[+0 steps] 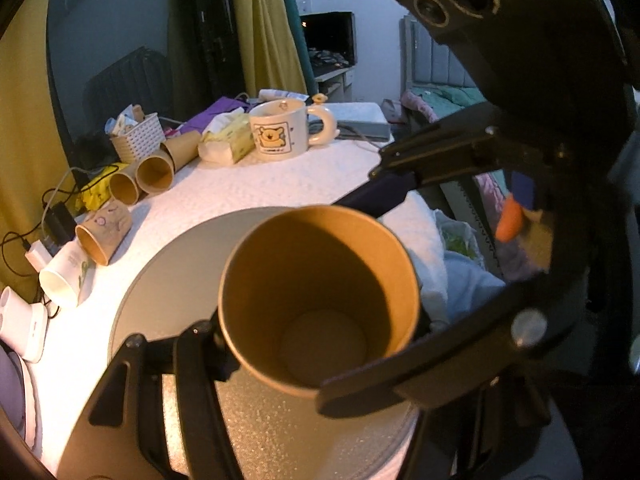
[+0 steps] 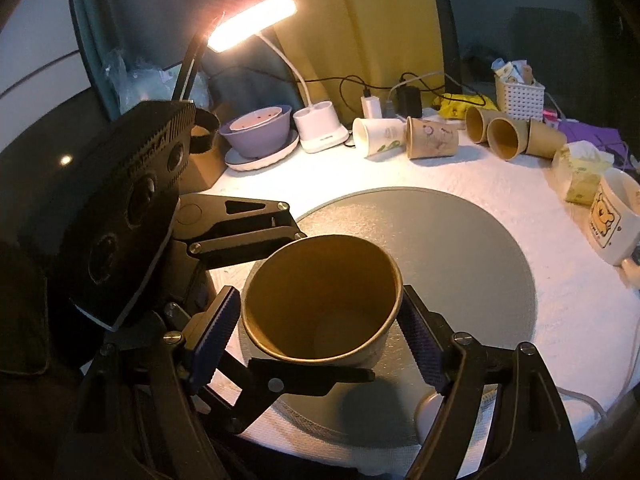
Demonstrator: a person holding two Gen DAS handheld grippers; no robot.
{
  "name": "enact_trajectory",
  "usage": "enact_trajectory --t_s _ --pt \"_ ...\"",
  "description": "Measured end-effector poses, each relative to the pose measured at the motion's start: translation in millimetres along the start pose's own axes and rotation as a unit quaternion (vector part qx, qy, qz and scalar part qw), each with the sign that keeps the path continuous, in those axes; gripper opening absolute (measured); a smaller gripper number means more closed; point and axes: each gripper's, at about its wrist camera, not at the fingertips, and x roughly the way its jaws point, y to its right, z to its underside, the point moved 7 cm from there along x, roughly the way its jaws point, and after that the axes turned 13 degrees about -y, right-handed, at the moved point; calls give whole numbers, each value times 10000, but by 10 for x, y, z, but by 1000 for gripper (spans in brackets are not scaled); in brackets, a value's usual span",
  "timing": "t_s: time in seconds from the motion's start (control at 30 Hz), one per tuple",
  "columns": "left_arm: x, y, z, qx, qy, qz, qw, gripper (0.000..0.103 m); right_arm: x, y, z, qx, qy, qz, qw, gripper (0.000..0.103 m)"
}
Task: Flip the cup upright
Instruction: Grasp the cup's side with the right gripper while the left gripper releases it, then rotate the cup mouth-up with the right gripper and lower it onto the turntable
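A brown paper cup (image 1: 320, 300) stands mouth-up over the grey round mat (image 1: 168, 280); it also shows in the right wrist view (image 2: 320, 300). My left gripper (image 1: 320, 360) is closed around the cup's sides and shows across it in the right wrist view (image 2: 296, 312). My right gripper (image 2: 320, 328) has a ribbed finger on each side of the cup, close to its wall; contact is unclear. It shows at the right of the left wrist view (image 1: 400, 292).
Several paper cups lie on their sides at the table's back edge (image 2: 432, 140). A bear mug (image 1: 280, 132), tissue pack (image 1: 224, 140), white basket (image 2: 520, 96), lit lamp (image 2: 252, 22), purple bowl (image 2: 260, 128) and chargers (image 2: 372, 106) ring the mat (image 2: 460, 248).
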Motion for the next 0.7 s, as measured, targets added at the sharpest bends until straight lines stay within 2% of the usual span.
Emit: enact_trajectory --t_s 0.2,0.27,0.3,0.47,0.7 --pt "-10 -31 -6 -231 -12 64 9997 67 -37 -21 -6 -10 60 -33 10000 77" --pt "-14 -37 -5 -284 -23 49 9996 78 -47 -13 -8 13 95 -14 10000 76" --pt "-14 -42 0 -320 -36 43 9995 79 -56 -1 -15 41 114 21 9999 76" --pt "-26 -61 74 -496 -76 51 9987 79 -166 88 -52 188 308 102 9993 76" --pt "-131 -279 294 -1129 -96 -121 9935 79 -265 282 -163 439 548 363 9969 76"
